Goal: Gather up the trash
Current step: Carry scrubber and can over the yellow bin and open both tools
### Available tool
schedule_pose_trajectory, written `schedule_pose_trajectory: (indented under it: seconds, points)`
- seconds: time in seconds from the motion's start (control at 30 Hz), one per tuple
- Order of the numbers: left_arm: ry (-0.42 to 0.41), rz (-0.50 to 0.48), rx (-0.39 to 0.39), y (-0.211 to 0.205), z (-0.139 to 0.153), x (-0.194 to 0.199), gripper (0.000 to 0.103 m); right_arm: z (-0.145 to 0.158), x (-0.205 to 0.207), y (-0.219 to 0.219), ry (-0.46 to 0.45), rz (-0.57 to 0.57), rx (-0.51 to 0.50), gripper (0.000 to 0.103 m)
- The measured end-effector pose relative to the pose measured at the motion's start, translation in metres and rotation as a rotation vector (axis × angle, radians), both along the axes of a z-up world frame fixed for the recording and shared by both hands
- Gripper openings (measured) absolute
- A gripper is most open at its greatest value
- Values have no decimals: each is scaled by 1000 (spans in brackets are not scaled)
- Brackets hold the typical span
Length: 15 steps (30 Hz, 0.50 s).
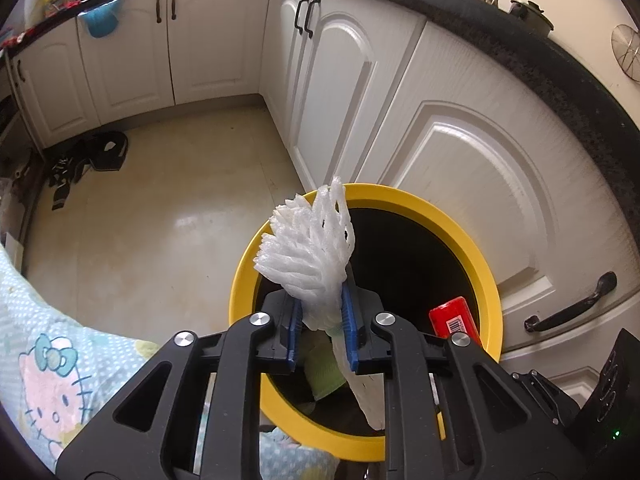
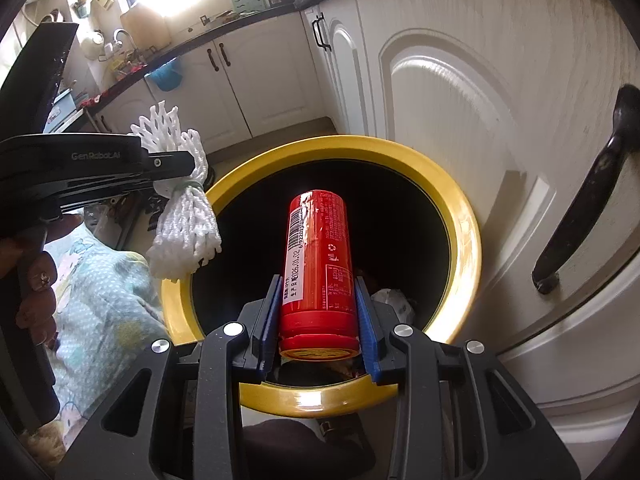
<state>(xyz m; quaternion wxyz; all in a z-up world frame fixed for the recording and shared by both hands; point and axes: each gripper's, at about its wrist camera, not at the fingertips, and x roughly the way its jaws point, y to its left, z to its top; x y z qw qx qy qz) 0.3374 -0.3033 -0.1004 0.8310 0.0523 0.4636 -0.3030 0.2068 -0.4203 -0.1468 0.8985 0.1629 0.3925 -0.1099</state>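
A round bin with a yellow rim (image 1: 486, 276) (image 2: 464, 216) stands on the kitchen floor against a white cupboard door. My left gripper (image 1: 322, 312) is shut on a bunched white foam net (image 1: 310, 252), held over the bin's left rim. From the right wrist view that net (image 2: 186, 224) hangs at the left edge of the bin, pinched by the left gripper (image 2: 176, 168). My right gripper (image 2: 318, 316) is shut on a red can (image 2: 318, 256) with a barcode label, held over the dark bin opening. The can's end (image 1: 454, 316) also shows in the left wrist view.
Crumpled trash lies inside the bin (image 2: 394, 304). White cupboard doors with dark handles (image 2: 588, 200) stand close on the right. A person's hand (image 2: 34, 280) and patterned light-blue clothing (image 1: 52, 344) are at the left. Dark shoes (image 1: 88, 160) lie on the floor by the far cupboards.
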Motion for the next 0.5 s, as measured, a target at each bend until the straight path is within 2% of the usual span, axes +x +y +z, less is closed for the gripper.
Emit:
schedule_pose_trajectory:
  seconds: [0.07,0.1,0.2,0.43,0.5]
  points:
    - [0,0,1,-2,-2,2,14,-1,2,-1,4,-9,-2,34]
    - [3,-1,1,-3,-3,3,19,-2,2,-3,6,-15,-2,34]
    - [10,-3,1,-5,-4,5,29,-3,3,-6,15,-37,4,45]
    - [17,-1,-7,-1,-3,4,46,-1,-1,-6,10,-47,3,48]
    - [15,1,-10,2,-1,3,53,0,-1,-6,7,-47,2,50]
